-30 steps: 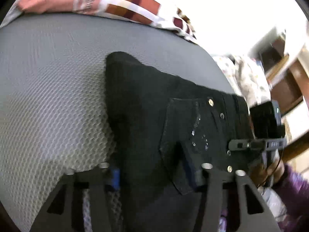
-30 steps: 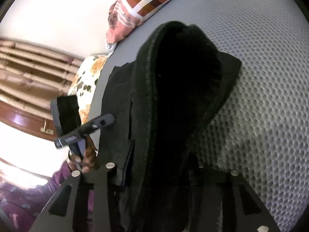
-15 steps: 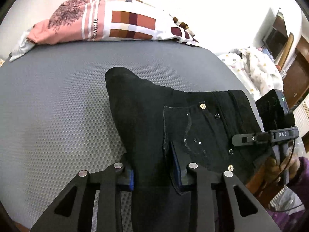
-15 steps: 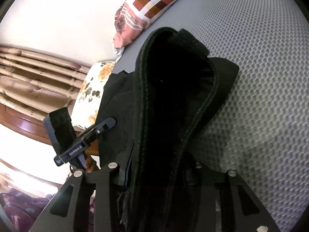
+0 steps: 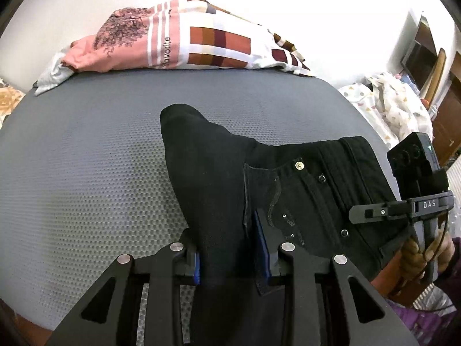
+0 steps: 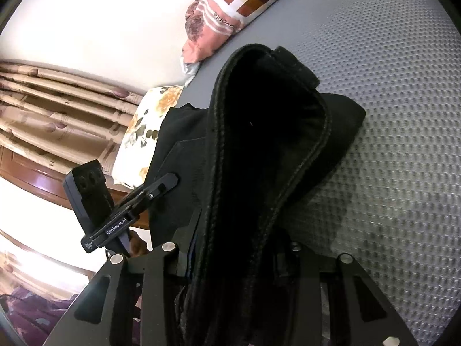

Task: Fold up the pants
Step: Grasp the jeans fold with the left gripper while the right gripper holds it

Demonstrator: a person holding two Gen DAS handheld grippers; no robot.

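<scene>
In the left wrist view, the left gripper (image 5: 232,255) clamps the black pants (image 5: 288,190), rear pocket and rivets showing. The right view shows only the right gripper (image 6: 236,259) clamping thick folded layers over the grey bed (image 6: 403,115)

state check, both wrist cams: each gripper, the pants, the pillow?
left gripper: shut on the black pants
right gripper: shut on the black pants
black pants: folded, partly lifted off the grey mattress
patterned pillow: lying at the mattress's far edge, untouched

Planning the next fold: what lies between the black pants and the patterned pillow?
Left wrist view: only bare grey mesh mattress between black pants and patterned pillow.
</scene>
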